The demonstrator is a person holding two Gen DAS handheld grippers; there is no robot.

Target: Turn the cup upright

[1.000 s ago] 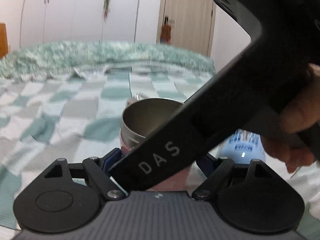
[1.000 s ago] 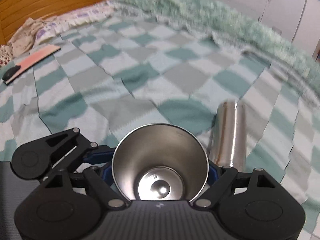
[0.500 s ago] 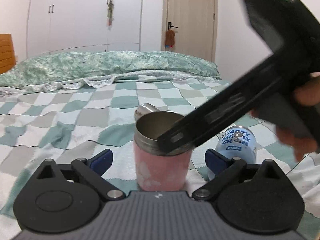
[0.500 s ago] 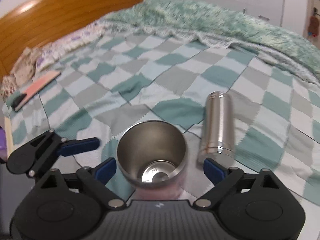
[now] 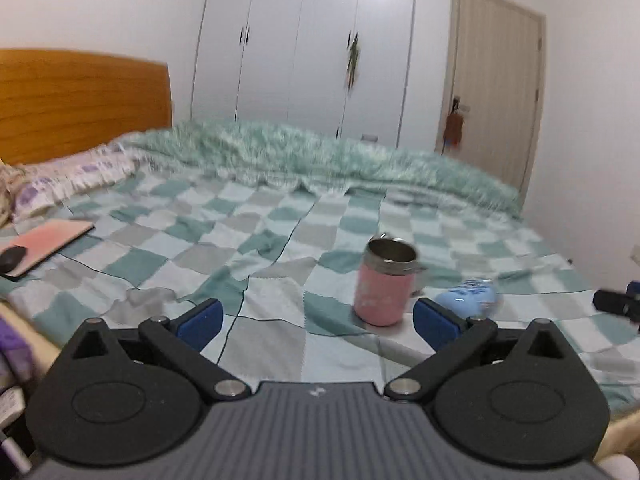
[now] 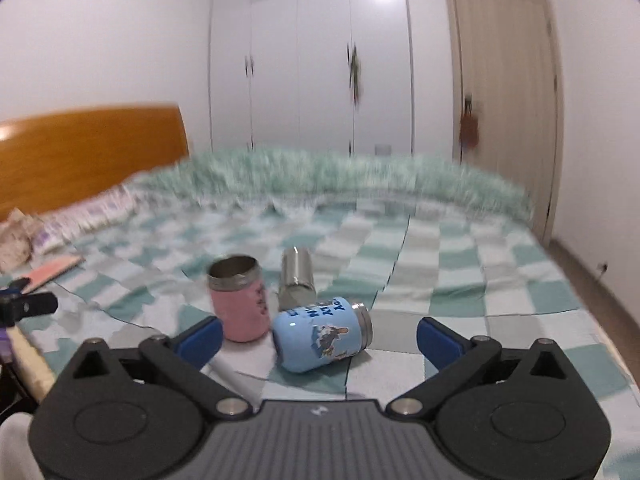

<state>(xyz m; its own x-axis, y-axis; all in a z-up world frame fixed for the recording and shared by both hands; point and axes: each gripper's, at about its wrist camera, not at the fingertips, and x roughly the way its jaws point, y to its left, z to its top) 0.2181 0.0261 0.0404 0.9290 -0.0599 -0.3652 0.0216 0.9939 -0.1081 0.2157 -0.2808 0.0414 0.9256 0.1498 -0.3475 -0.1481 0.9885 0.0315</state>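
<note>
Left gripper (image 5: 316, 320) held low over the near edge of the bed, jaws spread wide with nothing between them, blue pads (image 5: 200, 316) level. Right gripper (image 6: 318, 334) likewise level and low, jaws apart and empty. Just beyond the right gripper: blue cup (image 6: 322, 334) on its side on the checked bedspread (image 6: 460, 280), steel rim toward the right, dark blue lettering on the wall only partly legible, cartoon print beneath it. Touching or just beside it on the left: pink cup (image 6: 240, 300), upright, open steel mouth upward, dark markings on the wall too blurred to read. Behind these two: steel flask (image 6: 296, 280) lying lengthwise, pointing away from the camera. Three vessels in all: one upright, two lying. In the left wrist view, pink cup (image 5: 384, 282) upright ahead and right of centre, blue cup (image 5: 468, 298) lying to its right, partly behind the right pad. Farther left on the bedspread: flat pink item (image 5: 48, 240) with a small black object (image 5: 12, 258) on it. Beyond: fluffy green duvet (image 5: 320, 152), wooden headboard (image 5: 80, 100), white wardrobe (image 5: 300, 48), closed door (image 5: 496, 92).
</note>
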